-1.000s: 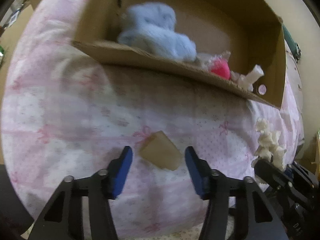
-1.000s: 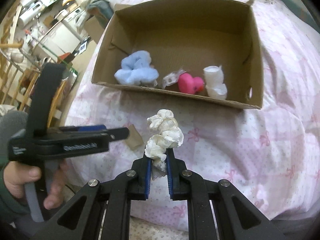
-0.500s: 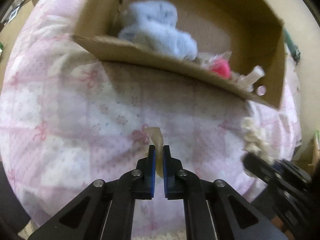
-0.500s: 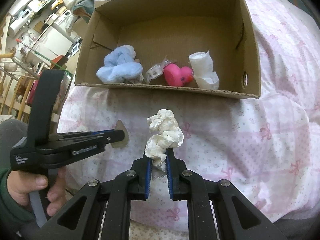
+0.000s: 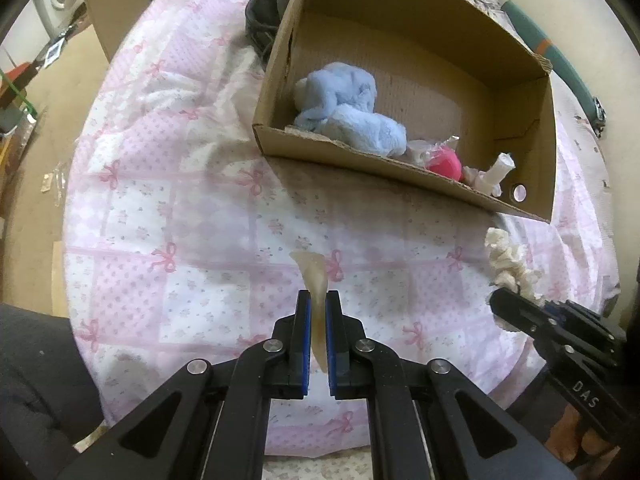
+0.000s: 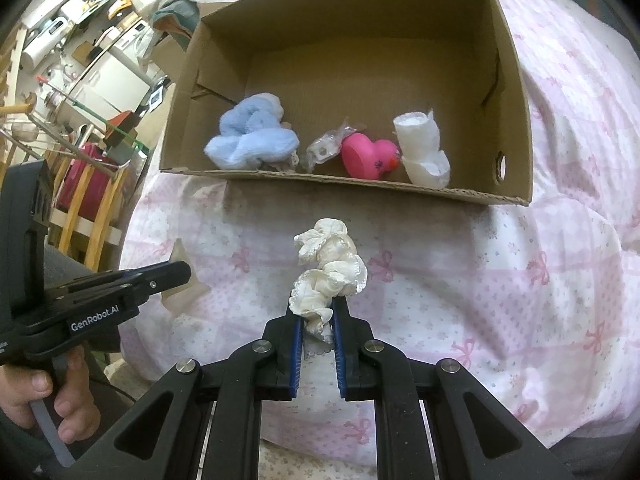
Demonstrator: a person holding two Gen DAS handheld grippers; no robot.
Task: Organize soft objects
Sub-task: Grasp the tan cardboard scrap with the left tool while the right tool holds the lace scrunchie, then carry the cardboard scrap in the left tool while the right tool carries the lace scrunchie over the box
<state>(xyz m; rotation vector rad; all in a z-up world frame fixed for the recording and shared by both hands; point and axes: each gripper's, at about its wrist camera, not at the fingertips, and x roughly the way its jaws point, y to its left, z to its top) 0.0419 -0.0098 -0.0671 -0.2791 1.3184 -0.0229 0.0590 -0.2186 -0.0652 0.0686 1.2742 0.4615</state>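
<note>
My left gripper [image 5: 317, 300] is shut on a thin beige flexible piece [image 5: 314, 280] and holds it above the pink quilt; the piece also shows in the right wrist view [image 6: 188, 294]. My right gripper [image 6: 316, 312] is shut on a cream ruffled scrunchie [image 6: 330, 266], also seen at the right of the left wrist view [image 5: 508, 264]. An open cardboard box [image 6: 516, 128] lies ahead on the bed [image 6: 520, 280]. It holds a blue fluffy cloth [image 6: 252, 138], a clear wrapper [image 6: 326, 146], a pink rubber duck [image 6: 370, 156] and a white roll [image 6: 422, 148].
A dark bundle [image 5: 266, 12] lies behind the box's left corner. The bed's left edge drops to a floor with a wooden rack [image 6: 88, 200] and clutter. The left gripper's body [image 6: 92, 304] is close to the left of my right gripper.
My left gripper closed on the beige piece and lifted it off the quilt. Both grippers have risen and pulled back, so the box shows more from above.
</note>
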